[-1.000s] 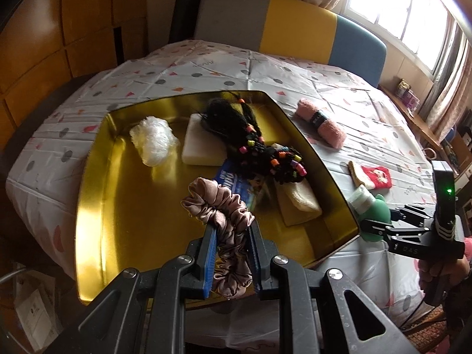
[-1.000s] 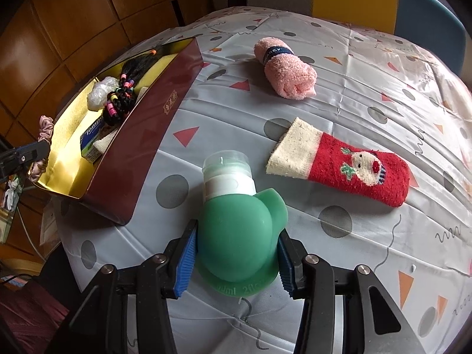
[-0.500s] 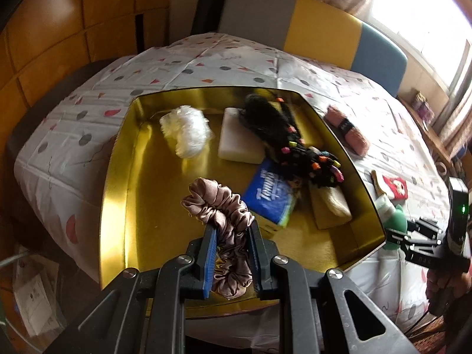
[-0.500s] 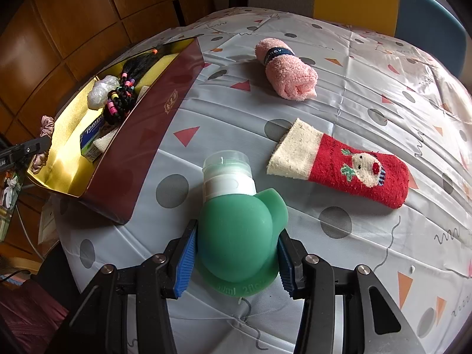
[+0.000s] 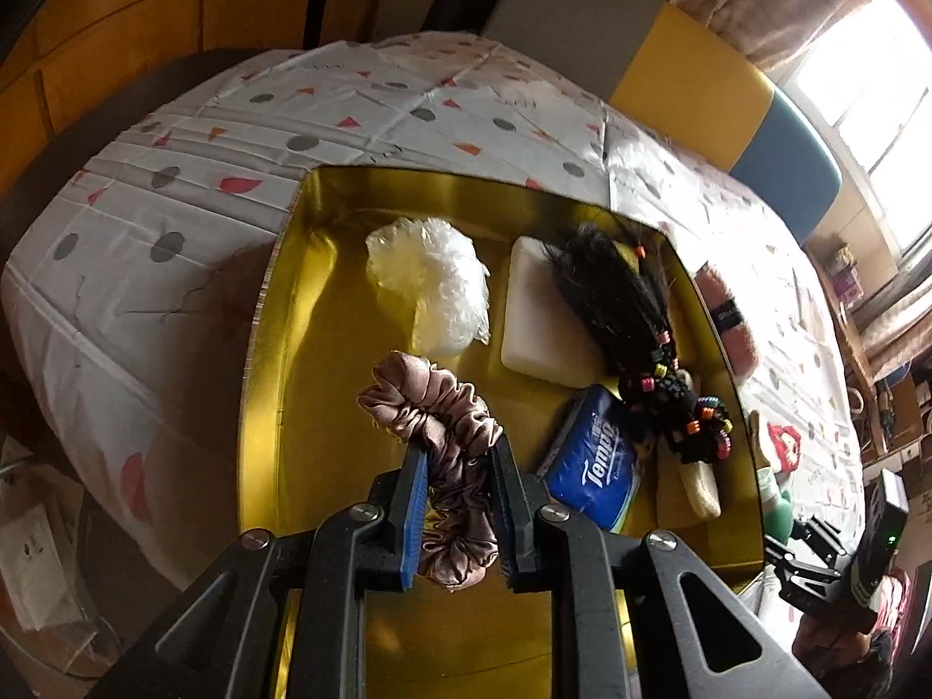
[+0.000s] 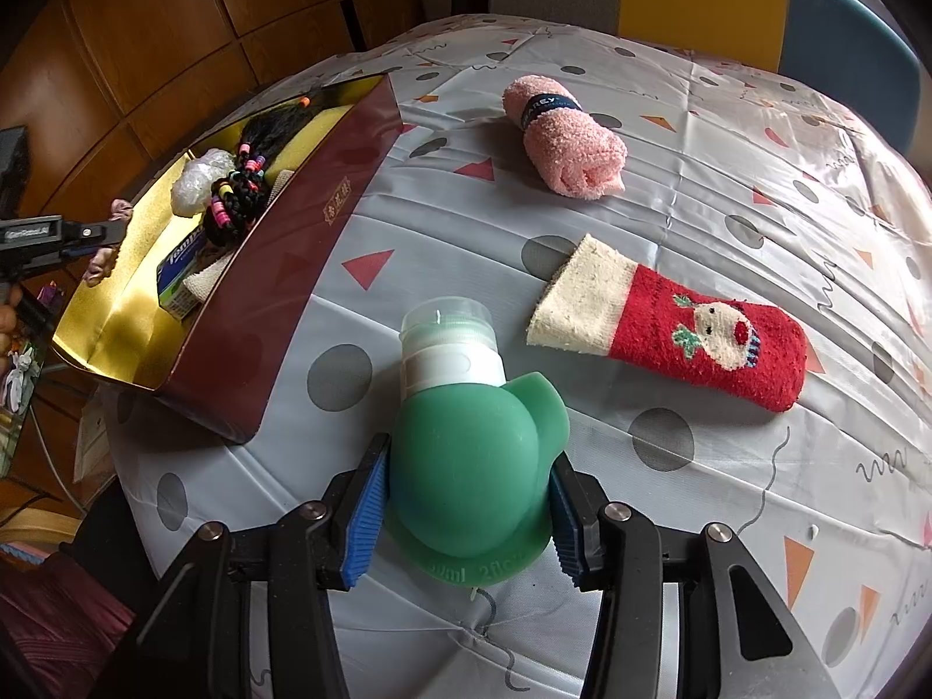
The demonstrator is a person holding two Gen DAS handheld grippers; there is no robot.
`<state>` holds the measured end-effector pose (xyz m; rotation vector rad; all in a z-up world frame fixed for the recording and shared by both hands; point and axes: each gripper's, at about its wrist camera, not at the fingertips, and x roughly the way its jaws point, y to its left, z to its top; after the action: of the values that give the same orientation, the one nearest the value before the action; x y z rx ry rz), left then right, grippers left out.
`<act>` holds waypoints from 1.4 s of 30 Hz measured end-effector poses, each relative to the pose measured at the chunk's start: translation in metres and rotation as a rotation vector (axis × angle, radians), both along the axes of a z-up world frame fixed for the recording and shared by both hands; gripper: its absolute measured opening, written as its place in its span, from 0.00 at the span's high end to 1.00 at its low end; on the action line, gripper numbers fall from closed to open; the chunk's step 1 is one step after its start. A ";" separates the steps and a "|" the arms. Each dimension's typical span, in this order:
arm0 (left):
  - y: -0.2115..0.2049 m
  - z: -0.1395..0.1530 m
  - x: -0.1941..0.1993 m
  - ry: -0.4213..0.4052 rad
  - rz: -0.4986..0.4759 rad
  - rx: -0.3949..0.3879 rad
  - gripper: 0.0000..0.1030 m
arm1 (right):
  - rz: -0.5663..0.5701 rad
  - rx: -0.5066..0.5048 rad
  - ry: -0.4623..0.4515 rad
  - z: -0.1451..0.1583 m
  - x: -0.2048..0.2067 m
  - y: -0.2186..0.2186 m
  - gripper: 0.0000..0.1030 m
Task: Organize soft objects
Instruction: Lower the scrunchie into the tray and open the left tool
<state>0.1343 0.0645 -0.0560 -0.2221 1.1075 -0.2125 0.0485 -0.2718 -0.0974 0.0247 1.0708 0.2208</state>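
Observation:
My left gripper (image 5: 457, 466) is shut on a mauve satin scrunchie (image 5: 431, 408) and holds it above the near part of the gold-lined box (image 5: 262, 384). In the box lie a white plastic puff (image 5: 434, 285), a white sponge (image 5: 542, 320), a black beaded hairpiece (image 5: 635, 320), a blue tissue pack (image 5: 594, 460) and a beige cloth (image 5: 699, 489). My right gripper (image 6: 466, 501) is shut on a green squeeze bottle (image 6: 466, 454) that rests on the tablecloth. A rolled pink towel (image 6: 565, 140) and a red reindeer sock (image 6: 681, 326) lie beyond it.
The box's maroon outer wall (image 6: 279, 291) stands left of the bottle. The spotted tablecloth (image 6: 728, 186) covers the table. A grey, yellow and blue bench back (image 5: 670, 52) runs behind it. Wood panelling (image 6: 145, 29) is at the left.
My left gripper has moved forward over the box with the scrunchie, nearer to the box's contents. My right gripper and the green bottle have stayed put.

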 end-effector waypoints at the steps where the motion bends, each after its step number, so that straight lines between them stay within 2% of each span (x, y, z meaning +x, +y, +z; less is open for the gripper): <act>1: -0.003 -0.003 0.001 0.010 -0.011 -0.004 0.82 | 0.000 0.000 0.000 0.000 0.000 0.000 0.51; 3: -0.011 -0.009 0.006 0.030 -0.031 -0.012 0.81 | -0.001 0.001 0.000 0.000 0.000 0.000 0.51; 9: -0.029 -0.021 0.032 0.054 -0.058 0.026 0.78 | 0.002 -0.003 -0.001 -0.001 0.001 0.000 0.51; 11: -0.030 -0.026 0.038 0.073 -0.052 0.039 0.70 | 0.003 -0.004 -0.001 -0.001 0.000 0.000 0.51; 14: -0.031 -0.027 0.038 0.093 -0.063 0.017 0.61 | 0.006 -0.008 -0.002 -0.001 0.001 0.000 0.51; 19: -0.024 -0.025 0.026 0.082 -0.044 0.041 0.59 | 0.011 -0.011 -0.002 -0.001 0.001 0.000 0.51; 22: -0.016 -0.019 0.009 0.043 -0.018 0.052 0.59 | 0.013 -0.015 -0.004 -0.001 0.001 0.000 0.51; 28: -0.014 0.001 -0.029 -0.091 0.034 0.172 0.59 | 0.017 -0.026 -0.007 -0.001 0.000 0.001 0.51; 30: -0.015 0.006 -0.039 -0.120 0.052 0.190 0.59 | 0.019 -0.031 -0.009 -0.001 -0.001 0.001 0.51; 35: -0.015 0.014 -0.058 -0.158 0.068 0.200 0.59 | 0.019 -0.037 -0.011 -0.001 -0.001 0.002 0.51; 42: -0.016 0.015 -0.063 -0.174 0.084 0.187 0.59 | 0.017 -0.042 -0.016 -0.001 -0.002 0.002 0.51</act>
<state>0.0713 0.0485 -0.0405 -0.0806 0.9365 -0.0517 0.0469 -0.2696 -0.0984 -0.0241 1.0602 0.2138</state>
